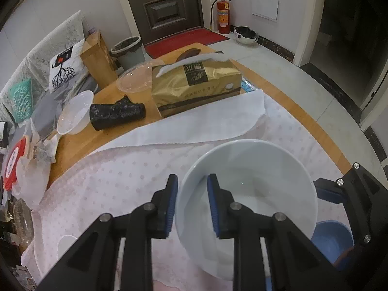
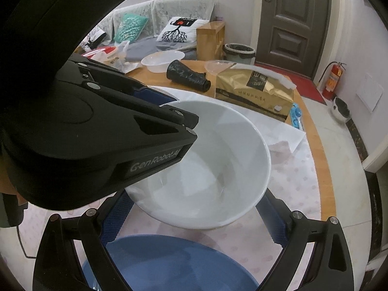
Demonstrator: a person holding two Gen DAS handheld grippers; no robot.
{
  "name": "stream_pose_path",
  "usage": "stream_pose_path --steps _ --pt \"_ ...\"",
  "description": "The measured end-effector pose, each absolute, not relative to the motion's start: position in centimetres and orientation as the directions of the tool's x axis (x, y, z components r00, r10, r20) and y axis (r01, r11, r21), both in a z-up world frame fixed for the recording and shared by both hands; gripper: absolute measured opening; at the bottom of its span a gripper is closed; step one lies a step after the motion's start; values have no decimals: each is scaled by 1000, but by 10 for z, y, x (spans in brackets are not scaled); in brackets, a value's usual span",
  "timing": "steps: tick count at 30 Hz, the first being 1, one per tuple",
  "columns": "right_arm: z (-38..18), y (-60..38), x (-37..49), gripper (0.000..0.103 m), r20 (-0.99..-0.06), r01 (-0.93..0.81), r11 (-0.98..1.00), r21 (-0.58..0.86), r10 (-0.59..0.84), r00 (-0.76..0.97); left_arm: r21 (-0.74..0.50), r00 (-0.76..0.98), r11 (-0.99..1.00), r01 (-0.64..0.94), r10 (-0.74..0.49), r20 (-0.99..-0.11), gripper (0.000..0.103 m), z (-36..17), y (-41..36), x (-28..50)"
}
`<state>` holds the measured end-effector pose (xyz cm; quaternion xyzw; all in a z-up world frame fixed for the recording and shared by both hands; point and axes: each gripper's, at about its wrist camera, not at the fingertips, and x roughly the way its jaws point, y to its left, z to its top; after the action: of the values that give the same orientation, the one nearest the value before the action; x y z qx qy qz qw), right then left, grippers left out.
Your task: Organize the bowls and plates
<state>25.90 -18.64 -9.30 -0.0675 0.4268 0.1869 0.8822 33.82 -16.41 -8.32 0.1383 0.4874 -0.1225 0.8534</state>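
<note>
White glazed ceramic bowl (image 1: 247, 194), lower centre of frame, is pinched at its rim by the left gripper (image 1: 192, 203). Right gripper (image 2: 191, 220) is spread wide over a blue round plastic bowl (image 2: 169, 264).

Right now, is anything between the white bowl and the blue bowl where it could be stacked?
Nothing visible. The left gripper straddles the white bowl's rim; the blue bowl sits just beside it, between the right gripper's open fingers.
</note>
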Motion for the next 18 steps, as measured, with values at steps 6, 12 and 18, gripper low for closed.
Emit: stream_pose_path --steps 6,12,18 --pt "-98 -188 260 94 -782 -386 922 36 267 563 122 487 931 344 -66 -871 20 -91 -167 340" --pt "-99 -189 263 95 -781 -386 922 33 265 566 120 476 932 342 -61 -877 21 -97 -167 342" --pt "-103 -190 264 95 -793 -385 922 33 258 552 118 463 933 340 -57 -885 23 -104 -167 342"
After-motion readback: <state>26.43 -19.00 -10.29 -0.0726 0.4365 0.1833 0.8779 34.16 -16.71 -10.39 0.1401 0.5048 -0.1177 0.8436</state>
